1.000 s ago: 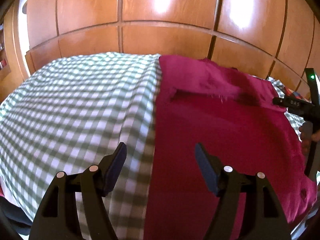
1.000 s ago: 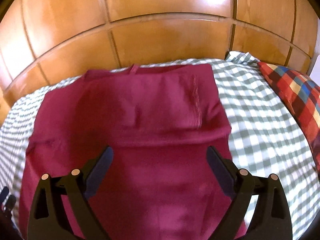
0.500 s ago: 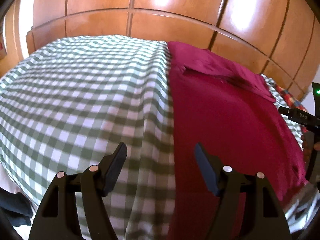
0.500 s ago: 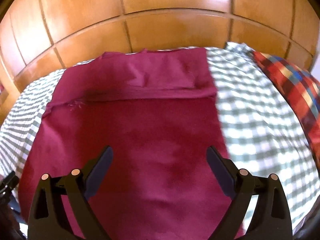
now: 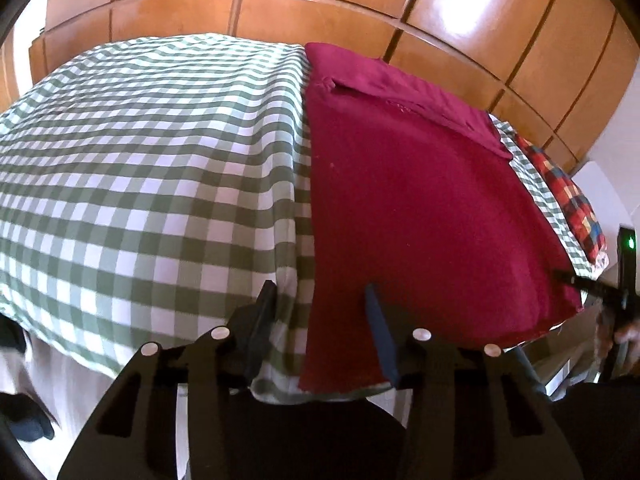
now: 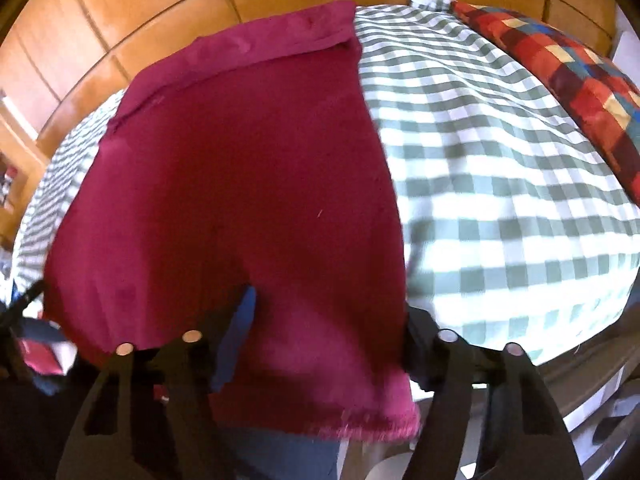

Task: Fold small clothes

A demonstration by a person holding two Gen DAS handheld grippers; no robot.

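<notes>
A dark red garment (image 5: pixel 420 208) lies flat on the green-checked bed, its far end folded over near the headboard; it also fills the right wrist view (image 6: pixel 248 184). Its near hem hangs over the bed's front edge. My left gripper (image 5: pixel 320 320) is open, its jaws astride the garment's near left corner. My right gripper (image 6: pixel 328 320) is open, its jaws astride the near right corner, with the hem lying between them. The right gripper's tip shows at the far right of the left wrist view (image 5: pixel 588 288).
The green-and-white checked bedspread (image 5: pixel 140 168) covers the bed. A wooden panelled headboard (image 5: pixel 320 4) runs along the back. A red, blue and yellow patchwork pillow (image 6: pixel 568 64) lies at the right side of the bed.
Both grippers have pulled back from over the garment to the bed's near edge and now sit at its two near corners. Both stay open.
</notes>
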